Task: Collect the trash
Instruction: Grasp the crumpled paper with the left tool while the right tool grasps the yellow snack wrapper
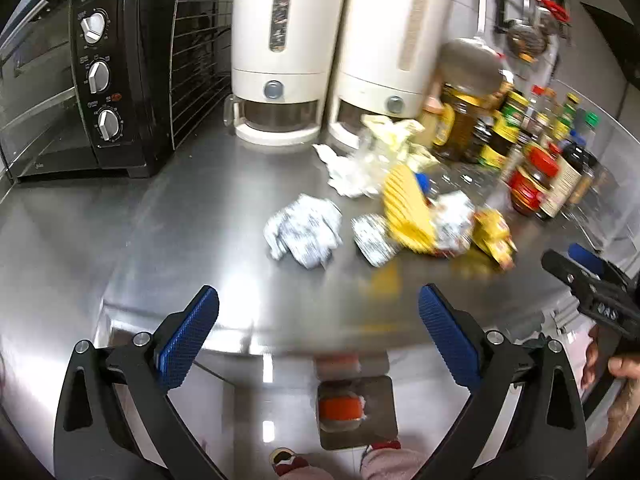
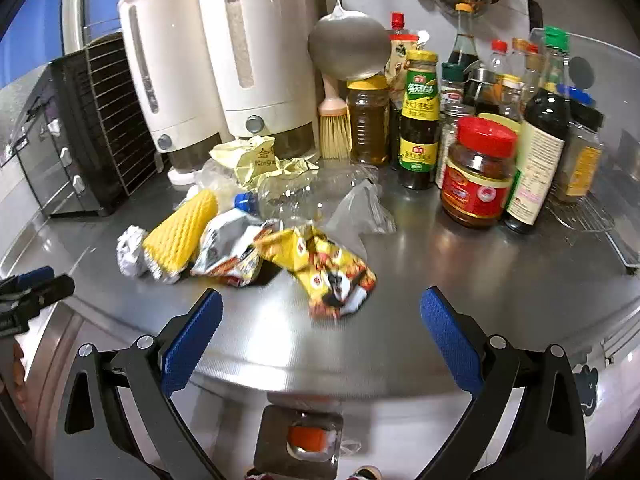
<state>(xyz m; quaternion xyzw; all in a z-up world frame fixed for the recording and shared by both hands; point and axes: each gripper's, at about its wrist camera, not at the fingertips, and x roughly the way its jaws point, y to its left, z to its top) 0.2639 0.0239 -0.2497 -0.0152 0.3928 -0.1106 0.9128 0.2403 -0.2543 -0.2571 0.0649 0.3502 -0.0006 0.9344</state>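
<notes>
Trash lies on the steel counter: a crumpled foil ball, a yellow foam net, a yellow snack wrapper and white crumpled paper. In the right wrist view the yellow snack wrapper is nearest, with the foam net, a silver wrapper, a crushed clear bottle and pale yellow paper behind. My left gripper is open and empty above the counter's front edge. My right gripper is open and empty, just short of the snack wrapper.
A black toaster oven stands at the left. Two white dispensers stand at the back. Sauce bottles and jars crowd the right side. A small brush leans by them. A bin with a metal lid is below the counter.
</notes>
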